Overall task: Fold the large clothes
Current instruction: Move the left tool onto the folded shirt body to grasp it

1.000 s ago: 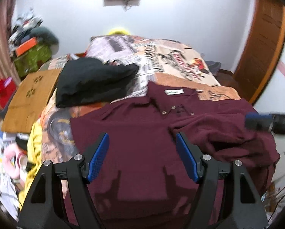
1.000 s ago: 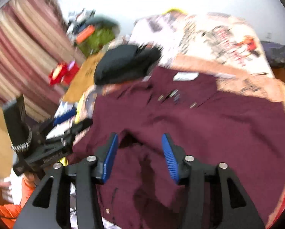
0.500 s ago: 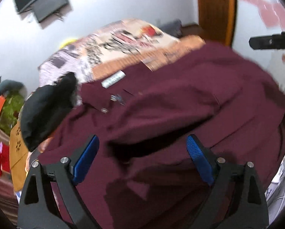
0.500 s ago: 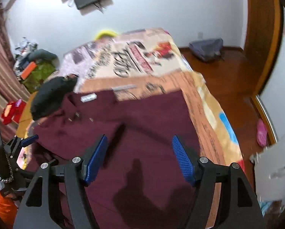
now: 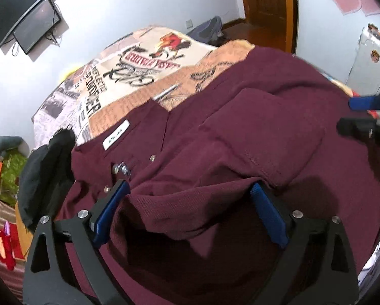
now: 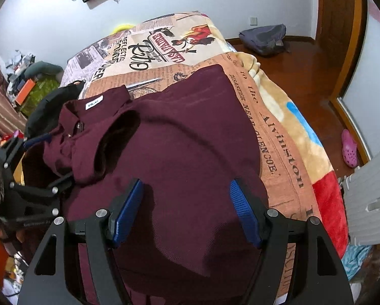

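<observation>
Through the left wrist camera, a dark maroon button-front shirt of ribbed cloth (image 5: 240, 152) was seen spread over a bed covered by a newspaper-print blanket (image 5: 144, 76). Its collar, marked by a white label (image 5: 115, 138), lay up and to the left of the left claw (image 5: 190, 194), so the long axis of the garment ran from the collar diagonally down toward the lower right. The left claw was found released, its blue pads spread wide, with a raised fold of the shirt lying between them and no pad seen pressing on it. A folded-in panel with a stitched hem was seen just beyond the claw's right pad. At the right edge, the right claw (image 5: 360, 114) was seen over the far side of the shirt. A black garment (image 5: 45, 172) lay beside the collar on the left.

Through the right wrist camera, the same shirt was seen directly ahead of and under the right claw, the collar and label lying far up to the left and the shirt's right edge running beside the blanket's printed border. The right claw was released, its jaws set apart, with flat cloth below them and nothing pinched. The left claw was seen at the left edge, nearer to the collar and the bunched fold, so that the fold was judged to belong to the left hand and the outer edge to the right.
</observation>
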### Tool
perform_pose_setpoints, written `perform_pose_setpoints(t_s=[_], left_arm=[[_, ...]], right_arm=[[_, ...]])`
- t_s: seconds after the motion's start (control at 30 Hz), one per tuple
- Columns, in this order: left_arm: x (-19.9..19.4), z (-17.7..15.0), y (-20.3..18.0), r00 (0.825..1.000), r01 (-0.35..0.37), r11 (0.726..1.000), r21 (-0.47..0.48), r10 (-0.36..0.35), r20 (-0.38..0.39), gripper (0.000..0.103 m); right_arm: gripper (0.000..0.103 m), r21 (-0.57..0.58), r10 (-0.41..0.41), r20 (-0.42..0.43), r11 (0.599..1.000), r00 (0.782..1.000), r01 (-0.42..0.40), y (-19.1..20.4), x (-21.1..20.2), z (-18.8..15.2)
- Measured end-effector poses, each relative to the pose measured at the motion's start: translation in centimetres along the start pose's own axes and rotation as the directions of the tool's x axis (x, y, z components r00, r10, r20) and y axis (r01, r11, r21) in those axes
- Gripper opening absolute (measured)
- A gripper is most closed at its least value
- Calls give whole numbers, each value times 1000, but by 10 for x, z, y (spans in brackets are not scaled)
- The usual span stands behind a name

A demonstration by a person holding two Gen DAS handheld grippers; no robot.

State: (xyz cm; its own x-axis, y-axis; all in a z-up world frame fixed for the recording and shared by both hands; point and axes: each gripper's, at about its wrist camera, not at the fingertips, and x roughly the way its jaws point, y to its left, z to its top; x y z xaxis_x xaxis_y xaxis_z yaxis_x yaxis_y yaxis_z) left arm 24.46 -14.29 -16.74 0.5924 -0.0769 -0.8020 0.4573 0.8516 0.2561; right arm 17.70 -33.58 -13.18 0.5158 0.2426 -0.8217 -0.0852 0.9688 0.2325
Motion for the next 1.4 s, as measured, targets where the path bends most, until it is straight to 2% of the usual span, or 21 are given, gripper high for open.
perform_pose_setpoints(t_s=[0.07,0.13,0.17,0.23,0.3,0.43,0.53,0.63,0.8,0.9,1.0,1.07,1.17,1.2,1.27,1.33,1.4], left_arm=[[-3,3,2,999,19,1000,-17,-18,32,82],[-5,6,7,997,52,998,-44,-50,51,54],[-7,8,11,996,70,995,-65,-65,64,46],[-11,11,22,993,90,990,-112,-81,85,15],[-18,13,36,990,109,981,-160,-92,110,3],[-51,7,76,976,132,954,-269,-78,204,2],[-77,-10,100,963,136,932,-336,-45,265,1],[-95,-35,126,960,109,896,-430,17,279,1],[-97,-94,168,974,74,789,-609,74,214,1],[-84,-131,185,988,52,733,-679,60,140,1],[-63,-166,193,998,57,675,-736,-11,68,1],[-48,-189,198,995,88,611,-787,-83,47,2],[-37,-215,199,989,108,520,-847,-143,38,5],[-37,-220,201,987,117,496,-861,-157,44,9],[-35,-233,202,973,171,427,-888,-214,85,19],[-35,-244,204,960,219,355,-909,-247,135,41],[-37,-250,209,956,230,307,-924,-250,155,52]], right_arm=[[69,-8,-8,3,1000,1000,8,1,0,-1],[70,-12,-12,2,1000,1000,12,1,0,-1],[70,-11,-13,0,1000,1000,13,1,0,-1],[70,-14,-17,-9,1000,1000,17,1,1,1],[70,-18,-22,-16,1000,1000,21,2,1,2],[70,-26,-31,-9,999,999,31,4,-3,7],[70,3,4,12,1000,1000,-4,6,-6,13],[70,14,35,30,999,999,-35,13,-5,18],[70,-10,49,26,999,998,-49,28,4,21],[70,-26,42,3,999,999,-42,33,11,18],[70,-53,15,4,998,1000,-15,38,11,14],[70,-64,5,5,998,1000,-5,38,10,13],[70,-61,4,3,998,1000,-4,38,8,12],[70,-59,4,2,998,1000,-4,38,8,12],[70,-58,3,-1,998,1000,-3,38,8,12],[70,-63,-3,-5,998,1000,2,38,9,13],[70,-67,-6,-5,998,1000,6,39,9,13]])
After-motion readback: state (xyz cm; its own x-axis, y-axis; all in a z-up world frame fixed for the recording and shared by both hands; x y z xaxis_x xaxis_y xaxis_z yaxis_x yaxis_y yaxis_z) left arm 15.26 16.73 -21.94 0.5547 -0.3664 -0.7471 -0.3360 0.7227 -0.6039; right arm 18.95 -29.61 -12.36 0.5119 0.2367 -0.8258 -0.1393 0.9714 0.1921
